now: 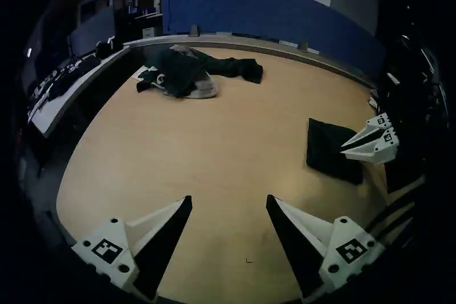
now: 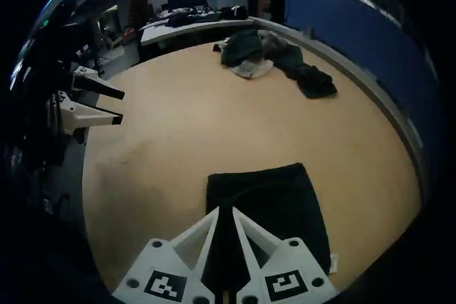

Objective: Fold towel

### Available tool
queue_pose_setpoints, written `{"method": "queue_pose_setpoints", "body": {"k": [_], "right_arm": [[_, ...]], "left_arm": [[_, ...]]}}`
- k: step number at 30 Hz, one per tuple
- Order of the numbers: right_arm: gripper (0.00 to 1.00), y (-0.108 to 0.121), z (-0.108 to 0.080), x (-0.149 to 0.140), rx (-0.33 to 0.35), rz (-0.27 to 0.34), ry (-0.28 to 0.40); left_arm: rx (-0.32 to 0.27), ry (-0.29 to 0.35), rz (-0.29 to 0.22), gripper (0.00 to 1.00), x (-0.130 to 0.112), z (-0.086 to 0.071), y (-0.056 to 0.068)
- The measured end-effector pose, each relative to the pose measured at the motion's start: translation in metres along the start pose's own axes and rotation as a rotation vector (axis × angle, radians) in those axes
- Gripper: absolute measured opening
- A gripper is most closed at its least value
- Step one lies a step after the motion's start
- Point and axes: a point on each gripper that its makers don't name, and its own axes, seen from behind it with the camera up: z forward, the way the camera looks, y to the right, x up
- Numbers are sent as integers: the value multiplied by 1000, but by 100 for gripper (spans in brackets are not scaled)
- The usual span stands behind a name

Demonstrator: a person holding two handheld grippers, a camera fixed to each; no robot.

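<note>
A dark towel [image 2: 273, 201] lies folded into a flat rectangle on the wooden table [image 2: 171, 127], near its edge. My right gripper [image 2: 226, 209] is shut, its fingertips close together just over the towel's near left part. I cannot see any cloth pinched between them. In the left gripper view the same towel [image 1: 328, 144] lies at the right with the right gripper [image 1: 343, 151] over its right edge. My left gripper [image 1: 228, 198] is open with nothing between its fingers, low over bare table. It also shows far off at the table's left edge as the left gripper [image 2: 121, 107].
A heap of dark and light clothes [image 1: 182, 70] lies at the far side of the table, seen also as the heap [image 2: 256, 53]. A blue partition [image 1: 273, 16] runs behind the table. Desks with clutter [image 2: 188, 19] and a person stand beyond.
</note>
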Motion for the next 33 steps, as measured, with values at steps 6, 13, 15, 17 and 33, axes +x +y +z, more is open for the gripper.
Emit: {"method": "queue_pose_setpoints", "body": {"k": [6,13,15,17,33], "right_arm": [[1,-5,12,-11,22,1,-33],[8,-9,16,-16,34,8,-41],[18,-10,15,-14,38,11,-34],[32,-12,13,-13,47,16,-29],[91,-8,-17,6,28,45,91]], "left_arm": [[-7,-3,-9,97,-2,2,4],[-11,-5,-10,97,-3,5,7],[-12,-5,-9,97,-3,5,8],[-11,-5,-9,97,-2,5,7],[-13,-6,-1,97,1,9,10]]}}
